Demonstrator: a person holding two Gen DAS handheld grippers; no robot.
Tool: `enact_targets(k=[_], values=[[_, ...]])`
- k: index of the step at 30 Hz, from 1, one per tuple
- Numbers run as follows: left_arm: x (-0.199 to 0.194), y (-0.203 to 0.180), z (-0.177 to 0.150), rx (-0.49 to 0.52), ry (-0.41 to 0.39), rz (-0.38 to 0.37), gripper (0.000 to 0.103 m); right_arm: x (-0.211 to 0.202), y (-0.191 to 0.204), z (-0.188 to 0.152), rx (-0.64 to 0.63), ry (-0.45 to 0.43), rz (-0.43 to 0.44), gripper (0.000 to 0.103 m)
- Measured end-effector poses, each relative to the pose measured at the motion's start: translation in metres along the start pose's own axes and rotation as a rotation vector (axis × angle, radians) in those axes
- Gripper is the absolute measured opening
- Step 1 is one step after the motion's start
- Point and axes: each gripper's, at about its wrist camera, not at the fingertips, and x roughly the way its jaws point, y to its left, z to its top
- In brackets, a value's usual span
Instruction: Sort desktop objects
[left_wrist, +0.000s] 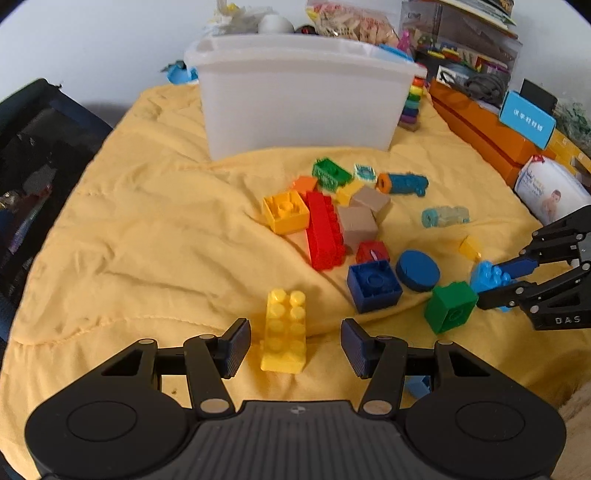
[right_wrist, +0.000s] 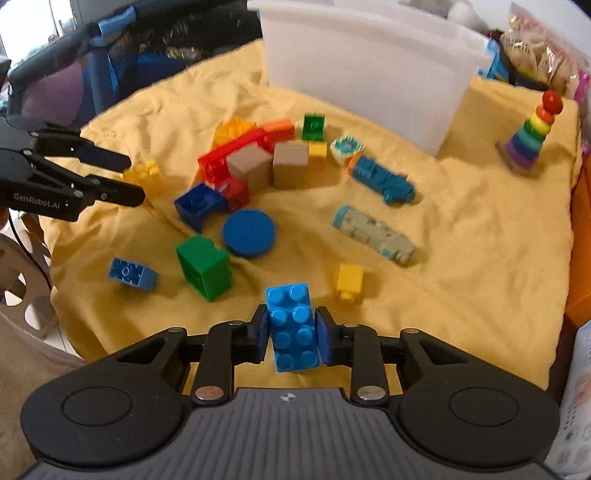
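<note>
My right claw (right_wrist: 291, 334) is clenched on a light blue brick (right_wrist: 293, 326): both pads press its long sides. The brick has two rows of studs facing up toward my camera, and its long axis runs straight away from me, along the fingers, its far end sticking out past the fingertips over the yellow cloth (right_wrist: 461, 221). From the left wrist view the same brick (left_wrist: 489, 275) shows pinched at the right edge, just beside a green cube (left_wrist: 450, 306).

My left claw (left_wrist: 295, 345) is released, its pads standing apart on either side of a yellow brick (left_wrist: 284, 330) without touching it. That brick lies on the cloth studs up, long axis pointing away from me toward the white bin (left_wrist: 303, 99) at the back. The remaining blocks lie scattered between the claws and the bin.
</note>
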Motion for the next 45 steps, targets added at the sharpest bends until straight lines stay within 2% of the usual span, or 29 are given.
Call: enact_targets(k=[2, 3, 4, 6, 8, 10, 14, 21, 28, 31, 33, 38, 40, 43, 45], values=[[0.004, -0.001, -0.003, 0.009, 0.027, -0.010, 0.043, 0.006, 0.003, -0.003, -0.006, 0.001, -0.019, 0.031], [0.004, -0.001, -0.005, 0.015, 0.028, -0.007, 0.027, 0.005, 0.005, -0.004, -0.011, -0.001, -0.023, 0.031], [0.005, 0.000, -0.006, 0.020, 0.031, -0.004, 0.027, 0.004, 0.007, -0.005, -0.029, -0.001, -0.033, 0.035], [0.004, 0.003, -0.006, 0.013, 0.031, -0.013, 0.027, 0.002, 0.010, -0.008, -0.058, -0.002, -0.050, 0.037], [-0.002, 0.004, -0.003, 0.016, 0.011, -0.023, 0.027, 0.002, 0.006, -0.011, -0.033, -0.010, -0.041, 0.034], [-0.011, 0.004, 0.005, 0.025, -0.029, -0.031, 0.027, 0.002, 0.004, -0.008, -0.005, -0.001, -0.023, 0.027], [-0.033, 0.008, 0.030, 0.026, -0.119, -0.040, 0.027, -0.009, 0.010, 0.004, -0.047, -0.019, -0.058, 0.027], [-0.069, 0.011, 0.101, 0.063, -0.302, -0.057, 0.027, -0.049, 0.002, 0.057, -0.068, -0.173, -0.149, 0.027], [-0.071, 0.005, 0.181, 0.120, -0.463, -0.037, 0.027, -0.079, -0.020, 0.135, -0.091, -0.360, -0.261, 0.027], [-0.056, 0.011, 0.206, 0.104, -0.480, -0.063, 0.027, -0.077, -0.031, 0.166, -0.077, -0.414, -0.304, 0.027], [-0.039, 0.015, 0.218, 0.087, -0.461, -0.056, 0.027, -0.067, -0.042, 0.185, -0.045, -0.429, -0.308, 0.027], [0.012, 0.024, 0.227, 0.078, -0.353, -0.034, 0.027, -0.031, -0.064, 0.209, 0.072, -0.375, -0.281, 0.027], [0.023, 0.025, 0.228, 0.080, -0.313, -0.025, 0.032, -0.015, -0.068, 0.211, 0.104, -0.338, -0.278, 0.027], [0.015, 0.029, 0.222, 0.073, -0.346, -0.058, 0.046, -0.003, -0.070, 0.211, 0.125, -0.301, -0.303, 0.032], [0.004, 0.032, 0.219, 0.069, -0.372, -0.073, 0.046, -0.006, -0.068, 0.209, 0.146, -0.300, -0.290, 0.034]])
